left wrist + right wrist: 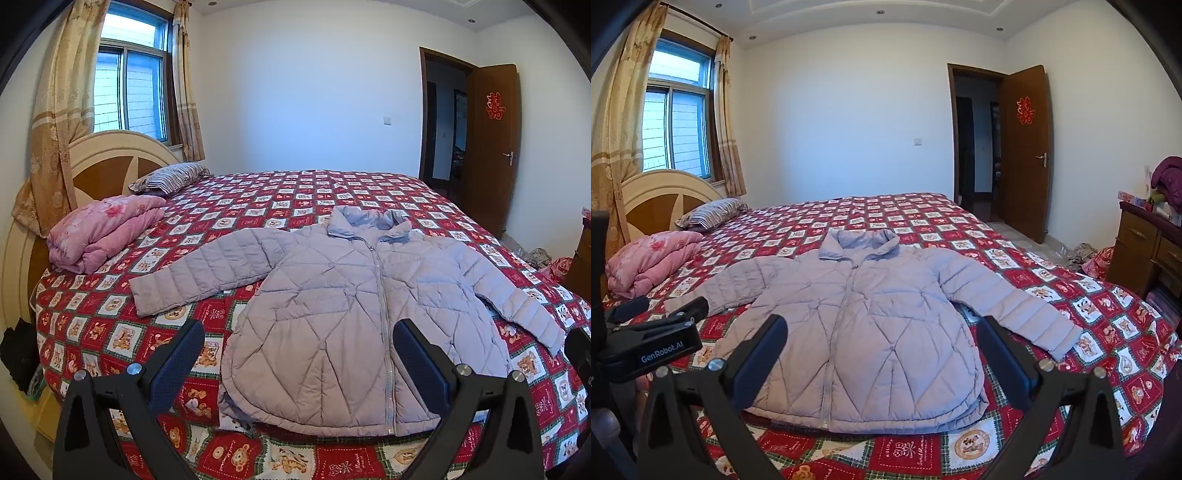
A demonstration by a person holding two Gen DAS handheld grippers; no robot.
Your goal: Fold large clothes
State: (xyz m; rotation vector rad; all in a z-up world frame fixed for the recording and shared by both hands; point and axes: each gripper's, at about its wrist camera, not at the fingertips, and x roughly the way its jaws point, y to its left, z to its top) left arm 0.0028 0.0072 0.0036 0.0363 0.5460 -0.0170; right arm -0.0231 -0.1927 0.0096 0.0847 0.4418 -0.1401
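Lilac quilted jacket [347, 317] spread face up on the red patterned bedspread [280, 192], zip closed, collar toward the far side, hem toward the near edge of the bed, both sleeves thrown out to left and right. Left gripper [298, 363] and right gripper [882, 352] hover above the near hem, tilted downward, each with jaws released to full width and nothing between the pads; neither touches the cloth. In the right wrist view the left gripper appears at the left edge, near the cuff of the left sleeve [192, 273]. A folded pink quilt [103, 232] and a striped pillow [170, 179] lie at the left by the headboard, well apart from the jacket. Judged from this layout, folding has not yet begun, and the likely first step is to bring a sleeve across the chest. For a clean result, each gripper would do best to pinch the padded cloth near a cuff or shoulder seam, taking both layers of the sleeve, lift only enough to clear the body, and lay it flat across the front without dragging the jacket. Puffy, slippery filling may spring back, so a firm bite on the seam and a brief press after placement seem advisable. The right sleeve [1015, 310] runs toward the right edge of the bed, where it could slide off.
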